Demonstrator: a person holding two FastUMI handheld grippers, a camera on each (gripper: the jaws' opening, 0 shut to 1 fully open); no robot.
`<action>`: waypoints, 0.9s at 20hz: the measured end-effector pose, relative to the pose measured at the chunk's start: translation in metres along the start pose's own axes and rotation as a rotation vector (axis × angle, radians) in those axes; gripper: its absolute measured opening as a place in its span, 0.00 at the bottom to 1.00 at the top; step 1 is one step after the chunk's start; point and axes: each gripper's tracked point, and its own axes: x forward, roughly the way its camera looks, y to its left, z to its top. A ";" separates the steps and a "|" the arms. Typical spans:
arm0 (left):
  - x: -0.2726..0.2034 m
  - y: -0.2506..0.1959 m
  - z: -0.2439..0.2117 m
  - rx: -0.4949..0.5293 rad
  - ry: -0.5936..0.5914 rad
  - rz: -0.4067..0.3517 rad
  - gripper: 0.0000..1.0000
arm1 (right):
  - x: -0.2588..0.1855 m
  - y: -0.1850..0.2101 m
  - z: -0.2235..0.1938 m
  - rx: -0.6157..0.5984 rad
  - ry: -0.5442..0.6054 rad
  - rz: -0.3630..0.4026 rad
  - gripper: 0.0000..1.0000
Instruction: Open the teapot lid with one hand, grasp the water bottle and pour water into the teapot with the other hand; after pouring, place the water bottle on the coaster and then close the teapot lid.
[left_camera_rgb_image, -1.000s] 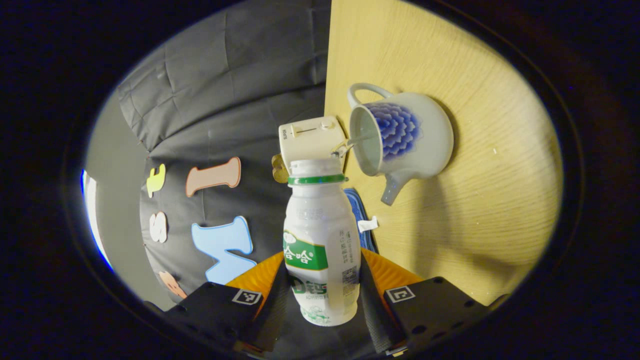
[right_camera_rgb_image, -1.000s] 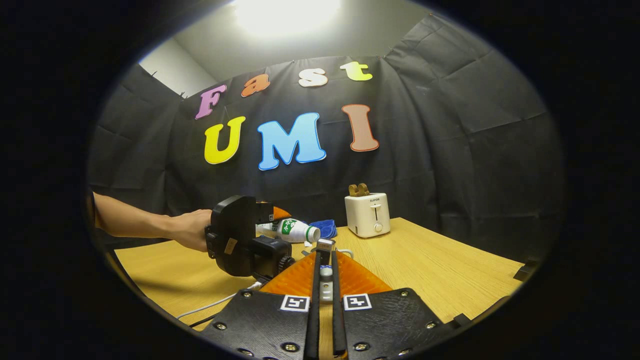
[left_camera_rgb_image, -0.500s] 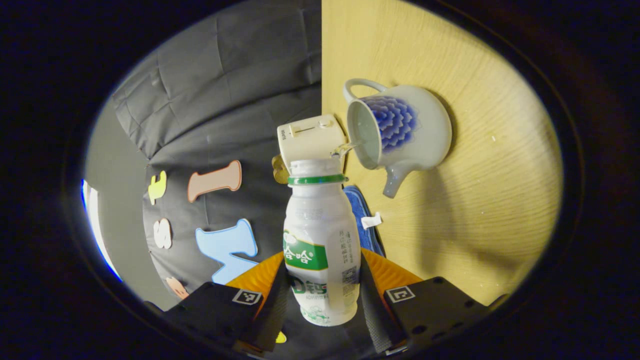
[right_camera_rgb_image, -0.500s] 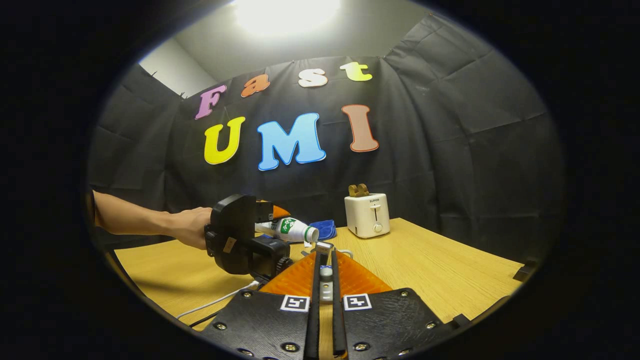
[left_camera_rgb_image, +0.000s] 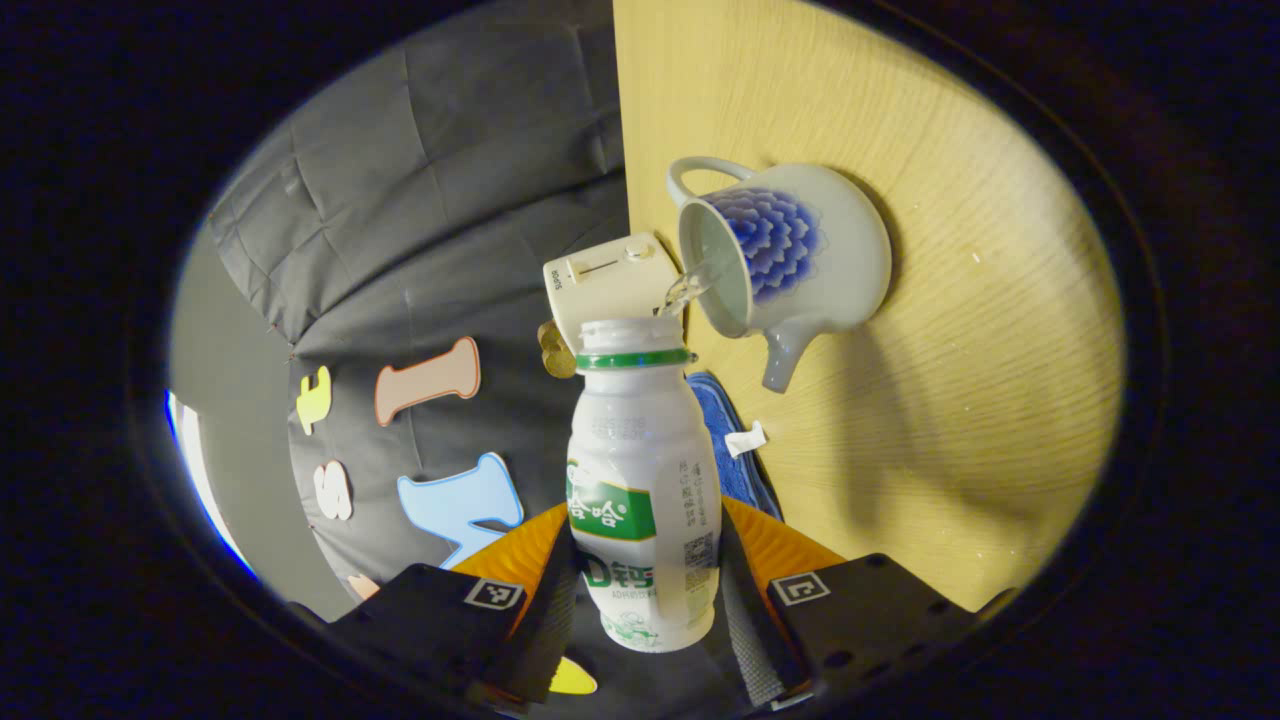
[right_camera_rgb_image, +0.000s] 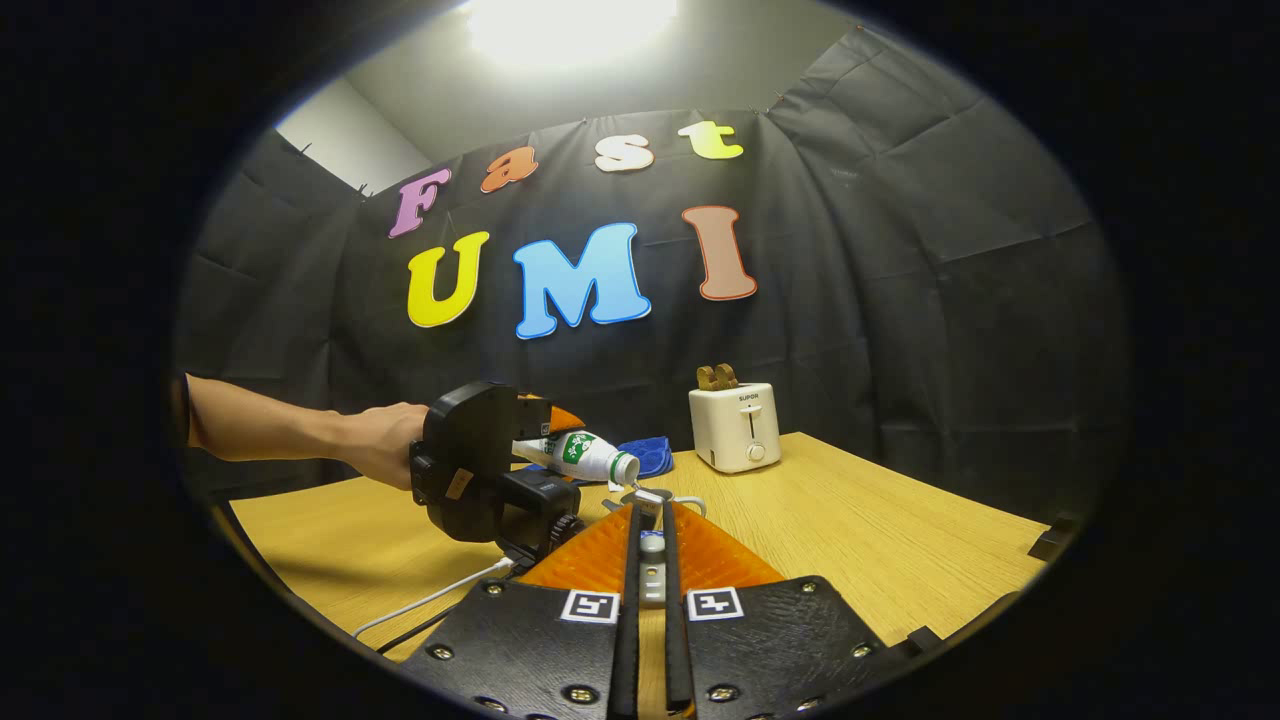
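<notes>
Left gripper (left_camera_rgb_image: 645, 590) clamps the water bottle (left_camera_rgb_image: 642, 480), tipped over the open teapot (left_camera_rgb_image: 790, 262) on the wooden table (left_camera_rgb_image: 950, 400); beyond the teapot, a toaster (right_camera_rgb_image: 735, 428). Right gripper (right_camera_rgb_image: 648, 600) pinches the teapot's lid (right_camera_rgb_image: 651, 572).

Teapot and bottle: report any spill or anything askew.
Nothing stands out. The bottle is tipped on purpose in the left gripper, and its stream runs into the open teapot. No water shows on the table.

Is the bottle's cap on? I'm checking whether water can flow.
No, the water bottle has an open mouth, and a thin stream runs into the teapot.
</notes>
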 end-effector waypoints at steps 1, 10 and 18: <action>0.000 0.001 0.000 0.006 0.000 0.002 0.80 | 0.000 0.000 0.000 0.001 -0.001 -0.001 0.10; 0.001 0.006 -0.003 0.084 0.008 0.012 0.75 | 0.001 0.003 -0.003 -0.003 0.008 0.013 0.11; -0.001 0.010 0.003 0.153 -0.014 0.002 0.80 | 0.001 0.003 -0.003 -0.008 0.008 0.015 0.11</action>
